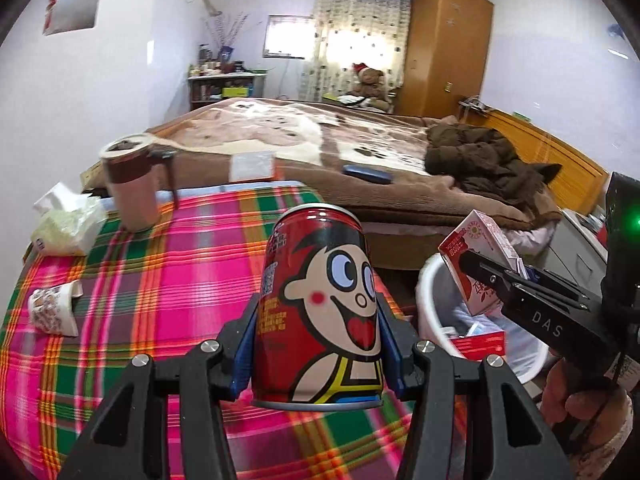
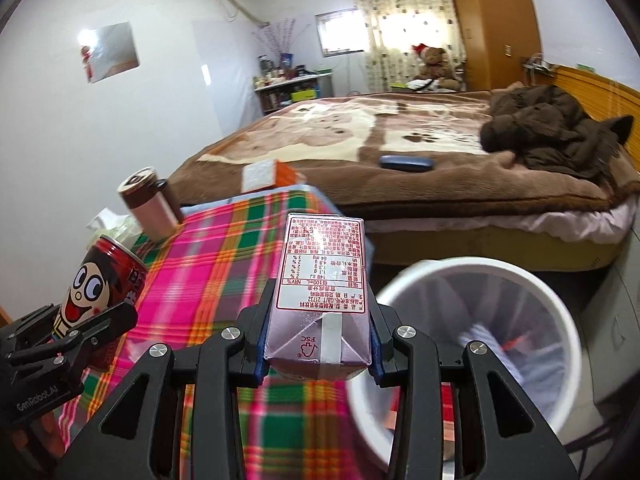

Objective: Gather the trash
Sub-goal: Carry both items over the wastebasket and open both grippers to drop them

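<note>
The left gripper (image 1: 318,344) clamps an upright red cartoon-face can (image 1: 320,300) above the plaid tablecloth (image 1: 160,280). The right gripper (image 2: 318,336) grips a milk carton (image 2: 320,292) beside the white trash bin (image 2: 460,276), off the table's right edge. A crumpled paper cup (image 1: 54,310) and a tissue pack (image 1: 66,222) lie near the left edge, beside a brown mug (image 1: 130,184).

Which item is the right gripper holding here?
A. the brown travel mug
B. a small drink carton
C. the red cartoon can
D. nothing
B: the right gripper is shut on the drink carton, while the left gripper holds the red can.
</note>
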A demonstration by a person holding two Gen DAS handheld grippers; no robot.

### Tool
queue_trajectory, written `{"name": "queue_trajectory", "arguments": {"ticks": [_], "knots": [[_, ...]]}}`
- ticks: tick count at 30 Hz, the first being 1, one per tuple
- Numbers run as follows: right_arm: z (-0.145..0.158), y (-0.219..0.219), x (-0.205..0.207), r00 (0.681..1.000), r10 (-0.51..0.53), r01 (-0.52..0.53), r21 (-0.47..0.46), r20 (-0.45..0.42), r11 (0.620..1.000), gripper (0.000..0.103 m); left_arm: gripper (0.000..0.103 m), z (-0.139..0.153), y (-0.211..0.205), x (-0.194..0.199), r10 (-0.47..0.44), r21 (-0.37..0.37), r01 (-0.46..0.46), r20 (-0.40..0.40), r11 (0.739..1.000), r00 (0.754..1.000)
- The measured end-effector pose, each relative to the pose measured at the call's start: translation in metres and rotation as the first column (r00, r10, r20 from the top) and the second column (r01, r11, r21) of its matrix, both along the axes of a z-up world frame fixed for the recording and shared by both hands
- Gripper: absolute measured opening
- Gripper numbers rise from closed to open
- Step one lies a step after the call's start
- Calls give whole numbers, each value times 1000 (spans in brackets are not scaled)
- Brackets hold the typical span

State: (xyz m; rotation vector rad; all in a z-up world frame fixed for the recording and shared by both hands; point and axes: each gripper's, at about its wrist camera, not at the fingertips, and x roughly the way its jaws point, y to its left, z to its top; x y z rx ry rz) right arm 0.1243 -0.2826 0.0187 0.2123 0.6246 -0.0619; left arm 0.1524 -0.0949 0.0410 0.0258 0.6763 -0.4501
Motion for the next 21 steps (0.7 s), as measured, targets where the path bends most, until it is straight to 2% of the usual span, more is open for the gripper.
{"name": "queue_trajectory", "arguments": {"ticks": [10, 21], "knots": [[-5, -52, -27, 990, -141, 141, -5, -10, 990, 38, 54, -7, -66, -12, -137, -15, 136, -34, 991, 990], [-25, -86, -38, 970, -228, 227, -18, -80, 974, 38, 54, -22, -129, -23, -239, 21, 240, -66, 970, 969]]}}
